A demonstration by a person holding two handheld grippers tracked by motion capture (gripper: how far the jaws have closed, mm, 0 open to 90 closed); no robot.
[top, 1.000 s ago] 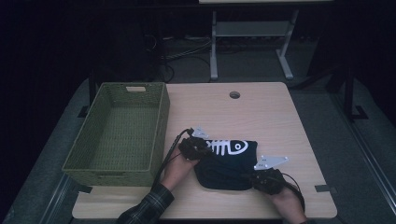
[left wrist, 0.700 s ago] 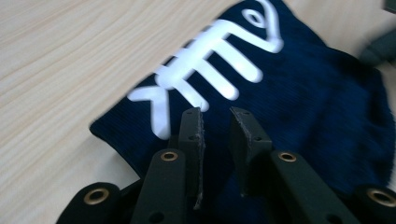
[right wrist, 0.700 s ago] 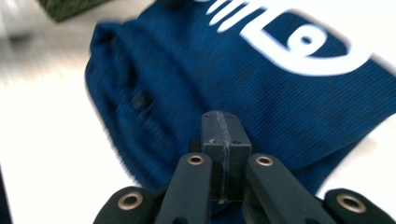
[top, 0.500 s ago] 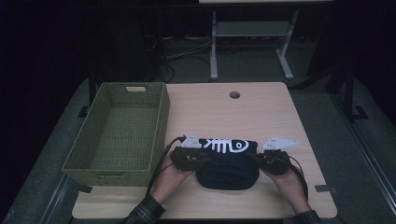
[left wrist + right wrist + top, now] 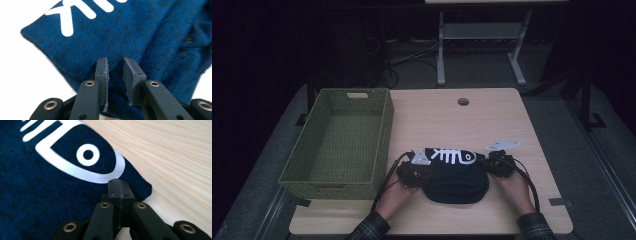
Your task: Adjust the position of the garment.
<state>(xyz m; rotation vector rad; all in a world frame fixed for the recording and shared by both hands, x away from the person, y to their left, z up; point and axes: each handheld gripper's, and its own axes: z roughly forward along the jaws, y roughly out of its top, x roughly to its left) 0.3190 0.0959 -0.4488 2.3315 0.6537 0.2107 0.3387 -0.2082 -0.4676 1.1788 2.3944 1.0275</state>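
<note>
Since half a second ago our two hands have drawn slightly inward, and the dark navy knit garment with a white fish-skeleton print (image 5: pixel 455 172) sits a touch more bunched between them. High view: the folded garment lies at the near middle of the pale wooden table (image 5: pixel 492 120), just right of the empty green woven basket (image 5: pixel 339 137); our left gripper (image 5: pixel 416 172) meets its left end and our right gripper (image 5: pixel 498 164) its right end, each with a grey plate on top and a black cable trailing back. Left gripper view: the left gripper (image 5: pixel 115 68) has its jaws slightly apart, a fold of blue knit running between the pads, so it straddles the cloth without clamping it. Right gripper view: the right gripper (image 5: pixel 119 185) has its jaws pressed flat together at the garment's corner beside the printed fish head; whether any cloth is caught between them we cannot tell. To lift the bundle cleanly toward the basket, we judge both sides need a firm, matched bite through all layers, so the left should close fully before any raise. The gripper cameras reveal the jaw gaps and knit texture; the overhead alone places the basket.
</note>
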